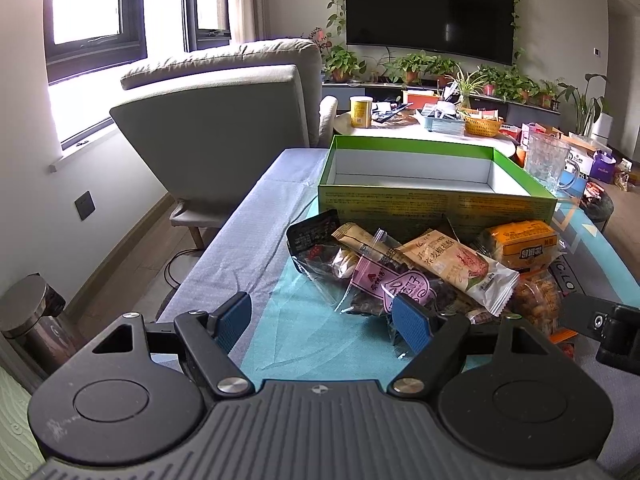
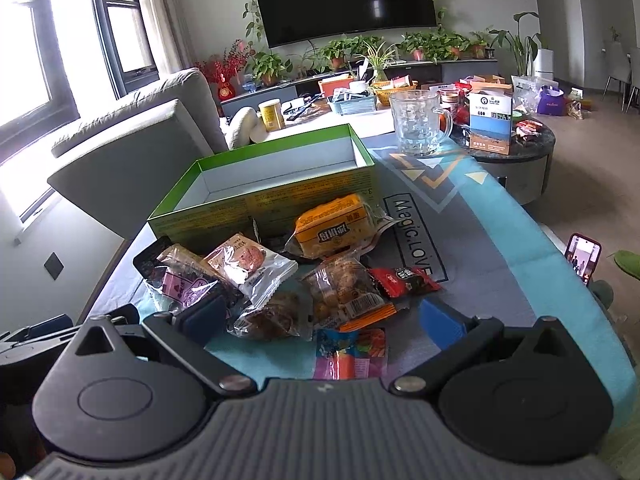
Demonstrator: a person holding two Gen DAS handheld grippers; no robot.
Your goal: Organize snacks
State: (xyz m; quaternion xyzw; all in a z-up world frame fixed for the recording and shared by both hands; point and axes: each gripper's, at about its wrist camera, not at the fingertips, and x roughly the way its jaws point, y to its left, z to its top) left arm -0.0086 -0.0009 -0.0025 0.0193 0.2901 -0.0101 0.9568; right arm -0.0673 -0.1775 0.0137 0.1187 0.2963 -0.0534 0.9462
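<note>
A pile of snack packets (image 1: 420, 276) lies on the table in front of an open, empty green box (image 1: 424, 184). The pile includes a pink packet (image 1: 384, 284), a yellow cake packet (image 1: 520, 246) and a cream packet (image 1: 460, 272). My left gripper (image 1: 324, 322) is open and empty, at the pile's near left edge. In the right wrist view, my right gripper (image 2: 320, 316) is open and empty, its fingers either side of the pile's (image 2: 304, 276) near edge, above a colourful packet (image 2: 352, 352). The green box (image 2: 264, 188) stands behind the pile.
A glass mug (image 2: 420, 124) stands to the right of the box on the blue patterned tablecloth (image 2: 480, 240). A grey armchair (image 1: 224, 120) stands to the left of the table. A cluttered table (image 1: 420, 120) is behind. A phone (image 2: 583, 258) stands at the right edge.
</note>
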